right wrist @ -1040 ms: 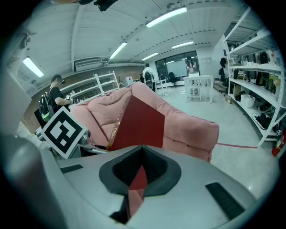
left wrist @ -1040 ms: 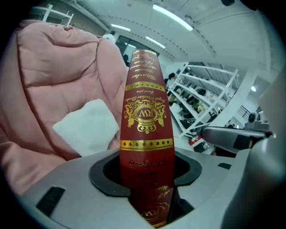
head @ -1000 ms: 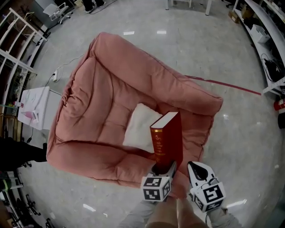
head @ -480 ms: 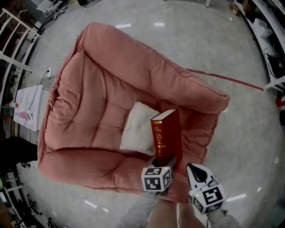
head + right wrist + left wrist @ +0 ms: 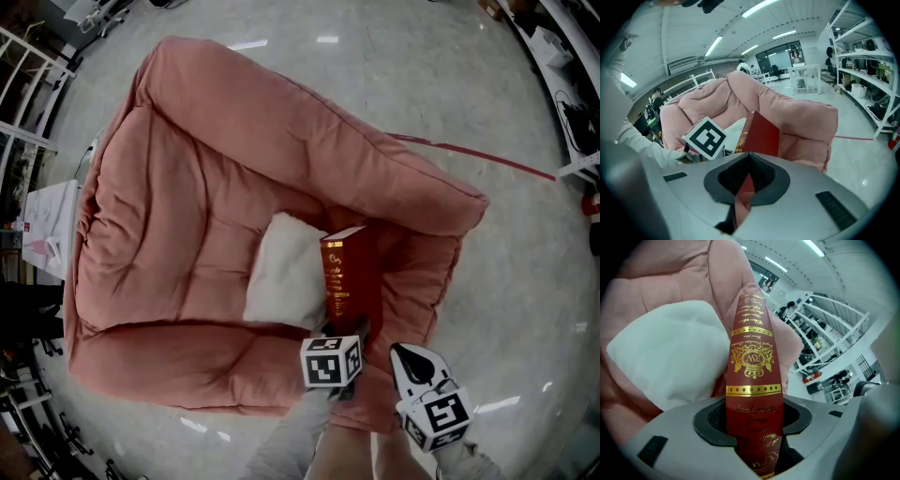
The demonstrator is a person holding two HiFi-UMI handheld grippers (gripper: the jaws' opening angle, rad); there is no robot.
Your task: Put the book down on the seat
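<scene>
A dark red book [image 5: 352, 281] with gold print stands upright over the right side of the pink armchair seat [image 5: 187, 225], beside a white cushion [image 5: 281, 272]. My left gripper [image 5: 349, 336] is shut on the book's lower end; in the left gripper view the spine [image 5: 752, 357] runs up between the black pads, with the gripper [image 5: 752, 427] clamped on it. My right gripper [image 5: 412, 361] hangs just right of the book, shut and holding nothing. The right gripper view shows its closed tips [image 5: 743, 187], the book [image 5: 759, 133] ahead and the left gripper's marker cube [image 5: 705, 137].
The armchair's puffy right arm [image 5: 441, 244] lies close to the book and my right gripper. A white side table [image 5: 47, 220] stands left of the chair. A red line [image 5: 487, 159] crosses the grey floor, and shelving [image 5: 572, 112] lines the right wall.
The book and both grippers have sunk toward the seat, and the chair fills more of the head view. The left gripper's hold on the book is unchanged.
</scene>
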